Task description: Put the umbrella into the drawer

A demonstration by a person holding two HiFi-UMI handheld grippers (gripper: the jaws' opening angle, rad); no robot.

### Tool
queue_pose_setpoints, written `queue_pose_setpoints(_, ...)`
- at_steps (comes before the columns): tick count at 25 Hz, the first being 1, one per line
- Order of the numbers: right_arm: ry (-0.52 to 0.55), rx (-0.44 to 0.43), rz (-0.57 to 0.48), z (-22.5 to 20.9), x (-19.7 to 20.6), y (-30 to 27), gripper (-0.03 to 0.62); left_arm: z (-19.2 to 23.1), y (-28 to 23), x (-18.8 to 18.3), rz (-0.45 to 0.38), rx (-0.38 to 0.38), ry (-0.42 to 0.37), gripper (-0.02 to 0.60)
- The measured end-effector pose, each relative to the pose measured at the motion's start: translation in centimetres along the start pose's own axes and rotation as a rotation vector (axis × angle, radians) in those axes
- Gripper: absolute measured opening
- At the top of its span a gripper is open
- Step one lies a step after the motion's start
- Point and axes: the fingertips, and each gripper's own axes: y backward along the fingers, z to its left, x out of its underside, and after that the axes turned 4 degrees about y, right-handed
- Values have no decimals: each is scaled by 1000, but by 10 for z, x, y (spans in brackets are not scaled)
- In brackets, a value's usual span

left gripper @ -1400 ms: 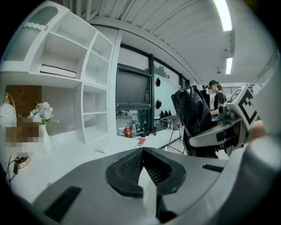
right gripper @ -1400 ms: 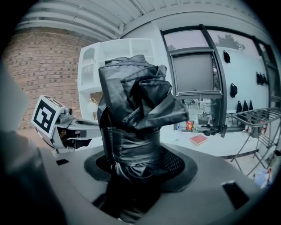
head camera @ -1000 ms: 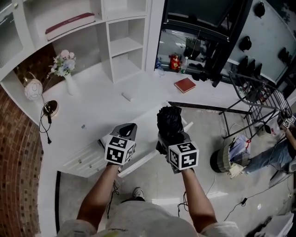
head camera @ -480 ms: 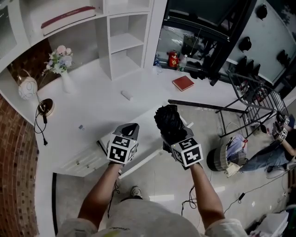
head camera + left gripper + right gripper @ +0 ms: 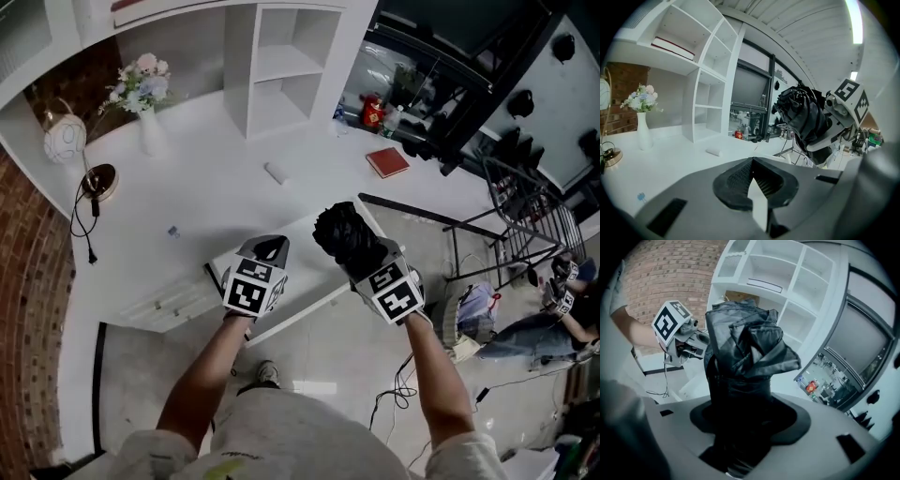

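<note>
Jaws on the left tool are pressing together, tip to tip, with nothing between them. This tool is hovering close in front of the person. Just beside it, the right tool is squeezing the black umbrella around its lower part, so the bunched cloth is sticking up and out past the jaws. The umbrella is hanging in the air over the right end of the drawer, which looks pulled out from under the white surface. It is not lying inside yet.

Trouble could be coming from that loose cloth. It is puffing out wide, so I think it could be catching on the drawer's rim on the way down. It could also be poking up and stopping the drawer from shutting. The tool is gripping only one end, so the top could be tipping over or slipping out. The two tools are working close together and could be bumping each other. A knock on the front could be sliding the drawer back in too soon.

Farther off, a small white roll and a red book are lying on the surface, well away from harm.
</note>
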Motion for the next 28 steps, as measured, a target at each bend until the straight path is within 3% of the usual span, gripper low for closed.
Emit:
queue_pose_setpoints(10, 244, -69, 107, 5, -5, -21, 258, 32, 15, 14, -1, -72, 51, -3)
queue_pose_setpoints(22, 473, -178, 128, 16, -6, -59, 259, 57, 32, 34, 10, -197, 90, -3)
queue_pose_setpoints(28, 531, -257, 129, 22, 3, -82, 259, 61, 26, 46, 20, -249, 125, -3)
